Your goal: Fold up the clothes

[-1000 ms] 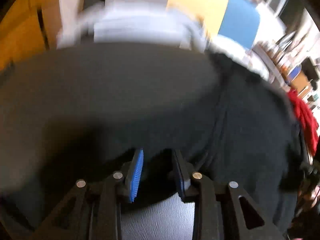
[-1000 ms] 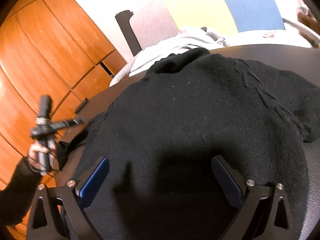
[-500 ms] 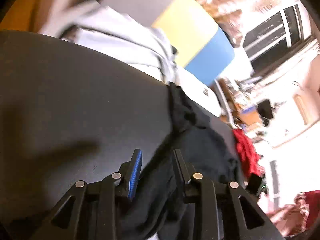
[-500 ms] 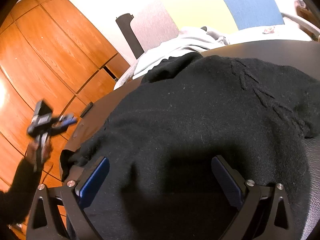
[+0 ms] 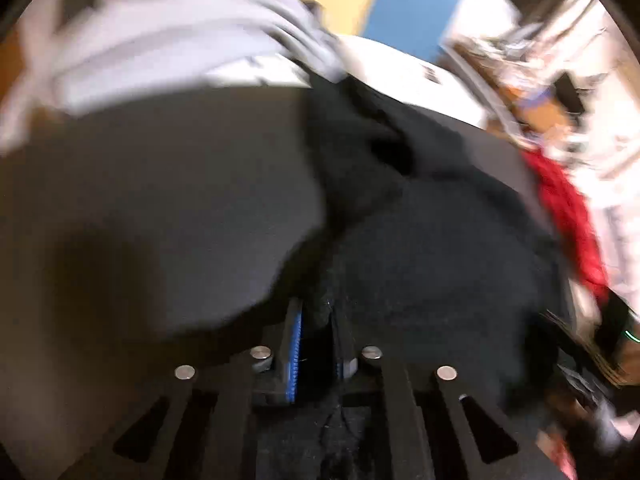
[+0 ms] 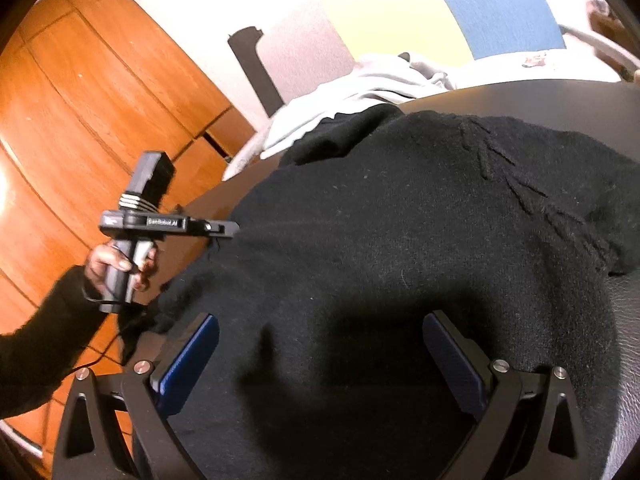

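Note:
A black knit sweater lies spread over a dark round table. In the left wrist view, which is blurred, my left gripper has a fold of the sweater between its blue pads, and its jaws are closing on it. The right wrist view shows that left gripper at the sweater's left edge, held by a person's hand. My right gripper hovers over the sweater's near part, open wide, with nothing pinched.
A pale grey garment lies heaped past the table's far edge. Red cloth hangs at the right of the left wrist view. Wooden cabinet doors stand to the left, and a yellow and blue panel stands behind.
My left gripper swung across the table onto the sweater's left edge and its jaws narrowed around the fabric. The sweater's left edge has lifted with it. My right gripper has stayed put.

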Tool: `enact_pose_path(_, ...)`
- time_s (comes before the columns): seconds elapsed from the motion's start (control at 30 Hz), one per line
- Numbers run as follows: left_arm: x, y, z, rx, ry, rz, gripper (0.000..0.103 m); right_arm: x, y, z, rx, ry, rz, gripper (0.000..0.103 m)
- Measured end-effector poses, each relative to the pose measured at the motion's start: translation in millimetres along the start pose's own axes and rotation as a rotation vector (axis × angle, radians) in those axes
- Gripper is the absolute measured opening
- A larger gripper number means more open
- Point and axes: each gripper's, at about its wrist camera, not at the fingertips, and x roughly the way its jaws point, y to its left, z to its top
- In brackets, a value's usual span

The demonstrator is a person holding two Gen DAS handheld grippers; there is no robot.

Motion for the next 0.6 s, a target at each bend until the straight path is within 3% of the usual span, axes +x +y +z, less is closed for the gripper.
enact_pose_path(0.1, -12, -20, 8, 0.098, -0.150, 0.361, 0.006, 7, 11, -1, 0.033, -0.012, -0.008, 0.103)
enact_pose_path(0.13, -11, -24, 9, 0.114, -0.180, 0.477, 0.007, 9, 15, -2, 0.040, -0.019, -0.029, 0.103)
enact_pose_path(0.17, -10, -26, 9, 0.103, -0.199, 0.543, 0.014, 12, 20, -3, 0.045, -0.026, -0.055, 0.103)
enact_pose_path(0.23, -21, -15, 5, -0.075, -0.217, 0.386, 0.024, 17, 29, -5, 0.020, -0.024, -0.095, 0.103)
enact_pose_path(0.3, -43, -20, -13, -0.214, -0.310, 0.301, 0.022, 18, 32, -7, 0.004, -0.020, -0.102, 0.103)
enact_pose_path(0.4, -64, -59, -49, -0.249, -0.397, -0.001, 0.026, 12, 22, -7, 0.048, -0.032, -0.033, 0.103)
enact_pose_path(0.43, -66, -75, -64, -0.226, -0.388, -0.066, 0.026, 10, 18, -6, 0.064, -0.030, -0.004, 0.103)
enact_pose_path(0.5, -60, -109, -95, -0.156, -0.360, -0.095, 0.026, 6, 10, -4, 0.097, -0.025, 0.054, 0.103)
enact_pose_path(0.6, -47, -145, -136, -0.109, -0.296, -0.135, 0.027, -10, 8, -7, 0.141, -0.008, 0.040, 0.098)
